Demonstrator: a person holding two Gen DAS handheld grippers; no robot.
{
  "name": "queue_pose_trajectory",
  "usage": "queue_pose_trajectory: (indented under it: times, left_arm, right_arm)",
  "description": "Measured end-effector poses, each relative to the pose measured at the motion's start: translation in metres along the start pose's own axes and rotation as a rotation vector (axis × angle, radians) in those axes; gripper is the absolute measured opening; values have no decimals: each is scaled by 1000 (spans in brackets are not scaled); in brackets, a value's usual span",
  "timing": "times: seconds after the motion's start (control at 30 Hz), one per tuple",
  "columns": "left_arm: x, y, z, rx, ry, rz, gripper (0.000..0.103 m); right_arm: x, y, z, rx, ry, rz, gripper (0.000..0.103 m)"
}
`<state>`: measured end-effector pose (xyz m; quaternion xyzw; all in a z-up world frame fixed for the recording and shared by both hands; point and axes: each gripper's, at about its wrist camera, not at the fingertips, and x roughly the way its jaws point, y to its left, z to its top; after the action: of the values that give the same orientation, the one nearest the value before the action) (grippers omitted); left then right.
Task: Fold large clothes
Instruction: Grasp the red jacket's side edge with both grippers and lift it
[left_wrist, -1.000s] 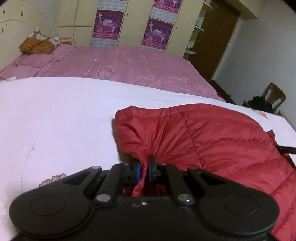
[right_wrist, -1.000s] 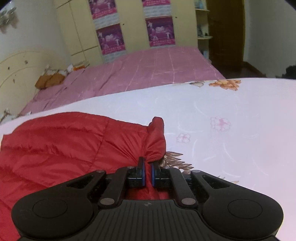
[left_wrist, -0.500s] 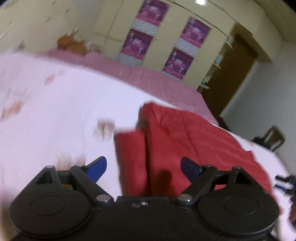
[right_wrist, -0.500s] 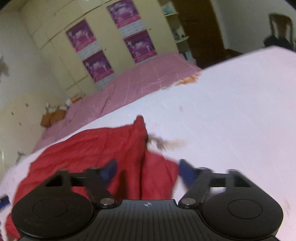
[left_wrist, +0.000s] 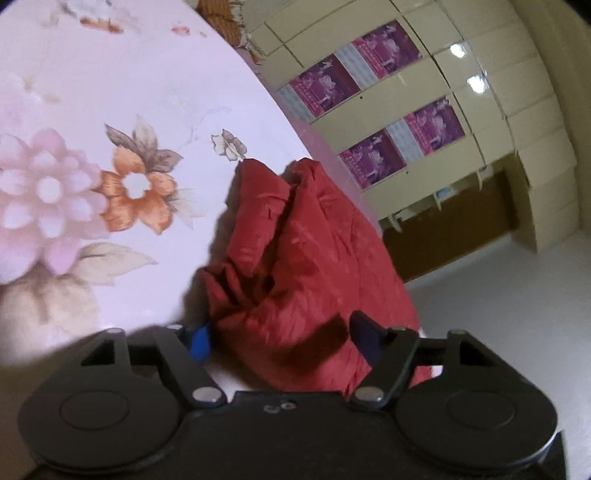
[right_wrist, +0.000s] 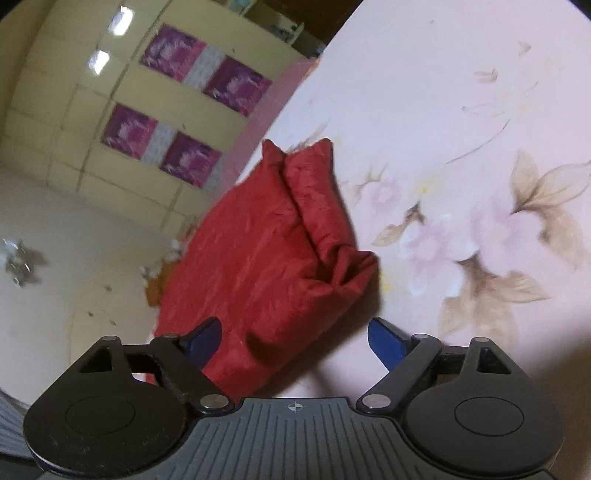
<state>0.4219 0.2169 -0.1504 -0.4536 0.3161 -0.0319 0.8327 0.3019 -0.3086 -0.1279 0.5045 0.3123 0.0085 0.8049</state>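
A red quilted jacket (left_wrist: 303, 258) lies bunched in a folded heap on the floral white sheet (left_wrist: 110, 110). My left gripper (left_wrist: 280, 341) hovers over the jacket's near end. Its jaws stand apart and are closing, with red fabric lying between the blue pads, which do not press on it. In the right wrist view the jacket (right_wrist: 266, 258) shows a folded corner on the sheet (right_wrist: 461, 147). My right gripper (right_wrist: 295, 339) is just behind that corner with its jaws opening wide. The fabric's near edge sits between them, untouched by the pads. Both views are strongly rolled.
A cream wardrobe with purple posters (left_wrist: 388, 110) stands beyond the bed, and the right wrist view shows the wardrobe (right_wrist: 177, 103) too. A strip of pink bedspread (right_wrist: 266, 110) runs behind the sheet. A brown doorway (left_wrist: 461, 229) is past the wardrobe.
Both grippers were shut on pinched jacket corners a second ago. They have let go, opened, and rolled sideways while moving across the bed. The jacket now lies loose in a folded heap.
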Motion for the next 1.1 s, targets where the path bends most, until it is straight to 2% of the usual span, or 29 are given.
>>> queue_pose_trajectory:
  times: [0.13, 0.17, 0.23, 0.33, 0.43, 0.53, 0.63, 0.77, 1.1]
  left_arm:
    - [20, -2, 4, -10, 5, 0, 49]
    - [24, -1, 4, -10, 7, 5, 43]
    - [29, -1, 4, 1, 7, 12, 35]
    - [28, -4, 0, 18, 4, 21, 28]
    - [18, -9, -4, 31, -10, 26, 21]
    - [7, -22, -8, 76, -18, 43, 19]
    - [-7, -39, -19, 147, -21, 76, 19]
    - [-30, -56, -40, 189, -30, 113, 18]
    - [-76, -76, -96, 184, -46, 126, 18]
  right_arm:
    - [29, 11, 13, 11, -27, 24, 85]
    - [33, 6, 12, 3, -25, 23, 82]
    - [49, 11, 18, -26, 1, -8, 56]
    - [62, 10, 23, -48, 22, -8, 36]
    - [59, 15, 24, -85, 23, -5, 21]
    - [50, 19, 23, -123, 20, -3, 18]
    - [42, 21, 20, -152, 37, -14, 17]
    - [25, 21, 15, -191, 53, -8, 17]
    - [-23, 18, 13, -232, 78, -4, 17]
